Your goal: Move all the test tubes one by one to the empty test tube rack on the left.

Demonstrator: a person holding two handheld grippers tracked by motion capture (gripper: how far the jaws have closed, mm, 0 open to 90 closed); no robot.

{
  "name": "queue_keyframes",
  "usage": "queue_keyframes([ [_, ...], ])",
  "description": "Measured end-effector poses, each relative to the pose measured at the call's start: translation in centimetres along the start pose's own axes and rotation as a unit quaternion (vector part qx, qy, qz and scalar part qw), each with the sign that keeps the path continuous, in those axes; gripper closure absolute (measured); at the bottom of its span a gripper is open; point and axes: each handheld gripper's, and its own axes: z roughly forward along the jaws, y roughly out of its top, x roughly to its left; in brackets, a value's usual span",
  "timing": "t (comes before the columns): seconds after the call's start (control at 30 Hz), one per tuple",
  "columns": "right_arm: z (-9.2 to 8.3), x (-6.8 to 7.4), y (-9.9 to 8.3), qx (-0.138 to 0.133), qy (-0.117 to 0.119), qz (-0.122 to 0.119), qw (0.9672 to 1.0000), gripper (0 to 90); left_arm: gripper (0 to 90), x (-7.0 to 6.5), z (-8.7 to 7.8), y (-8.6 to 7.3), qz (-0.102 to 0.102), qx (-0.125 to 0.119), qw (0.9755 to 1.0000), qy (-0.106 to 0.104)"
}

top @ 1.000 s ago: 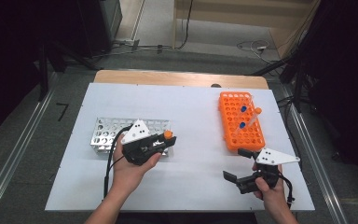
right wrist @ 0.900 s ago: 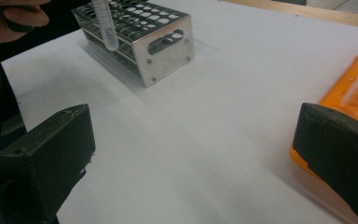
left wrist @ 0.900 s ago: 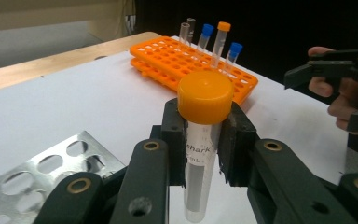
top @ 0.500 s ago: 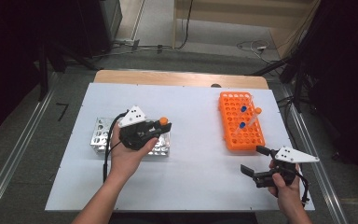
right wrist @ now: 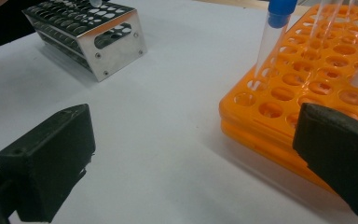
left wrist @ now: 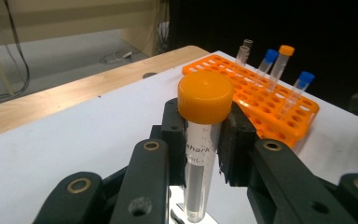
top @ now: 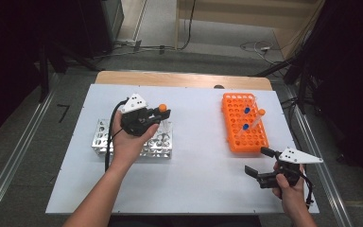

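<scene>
White tabletop [top: 198, 175]: an orange-capped tube [left wrist: 204, 140] is clamped upright by the left gripper [top: 163, 113] above the metal rack [top: 163, 147]; the right gripper [top: 260, 163] is held wide, empty, beside the orange rack [top: 231, 135]. Tilting risks a missed well.
</scene>
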Motion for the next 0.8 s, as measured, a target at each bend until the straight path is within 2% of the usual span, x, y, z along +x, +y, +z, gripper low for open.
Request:
queue_keyframes([
  [0.1, -0.1, -0.2, 0.0, -0.003, -0.006, 0.004, 1.0000, 0.0, 75.0, 0.5, 0.5, 0.1, -0.008, -0.006, 0.9999, 0.006],
  [0.2, -0.1, -0.2, -0.1, -0.006, -0.008, 0.007, 0.9999, 0.0, 75.0, 0.7, 1.0, 0.2, -0.008, -0.006, 0.9999, 0.012],
  [0.5, 0.1, -0.2, -0.1, -0.003, -0.005, 0.007, 1.0000, 0.0, 75.0, 1.1, 2.4, -0.2, -0.011, 0.004, 0.9997, 0.021],
  [0.7, 0.1, -0.2, -0.1, -0.003, -0.008, 0.007, 0.9999, 0.0, 75.0, 1.1, 2.9, -0.6, -0.004, 0.017, 0.9994, 0.030],
  [0.8, 0.1, -0.2, -0.1, -0.003, -0.007, 0.008, 0.9999, 0.0, 74.9, 1.1, 3.0, -0.8, -0.005, 0.015, 0.9994, 0.031],
])
